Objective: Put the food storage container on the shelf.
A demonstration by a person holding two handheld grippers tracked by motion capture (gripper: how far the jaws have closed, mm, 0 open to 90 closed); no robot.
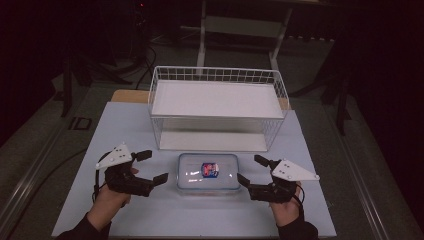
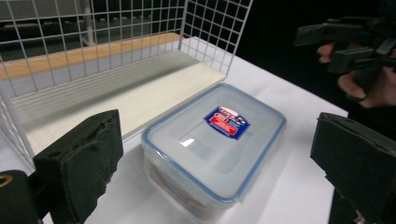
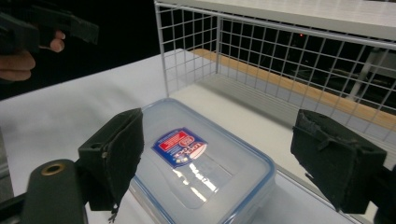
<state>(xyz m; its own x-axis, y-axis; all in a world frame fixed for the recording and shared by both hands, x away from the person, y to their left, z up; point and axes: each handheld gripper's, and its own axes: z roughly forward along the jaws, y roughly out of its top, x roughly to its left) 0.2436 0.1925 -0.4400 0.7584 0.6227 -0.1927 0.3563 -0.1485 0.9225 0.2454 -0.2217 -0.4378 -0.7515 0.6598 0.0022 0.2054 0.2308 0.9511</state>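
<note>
A clear plastic food box (image 1: 208, 172) with a blue-rimmed lid and a red and blue label lies flat on the white table (image 1: 125, 130), just in front of the wire rack. My left gripper (image 1: 152, 167) stands open to the box's left, a short gap away. My right gripper (image 1: 251, 170) stands open at the box's right end, its jaws close to the rim. The box (image 2: 215, 144) lies between and beyond the wide-spread jaws in the left gripper view. In the right gripper view the box (image 3: 201, 168) lies the same way, lid closed.
A white wire rack (image 1: 217, 107) with a flat white shelf on top and an open lower level stands behind the box. A wooden strip (image 1: 130, 96) runs along the table's far edge. Dark floor and table legs lie beyond.
</note>
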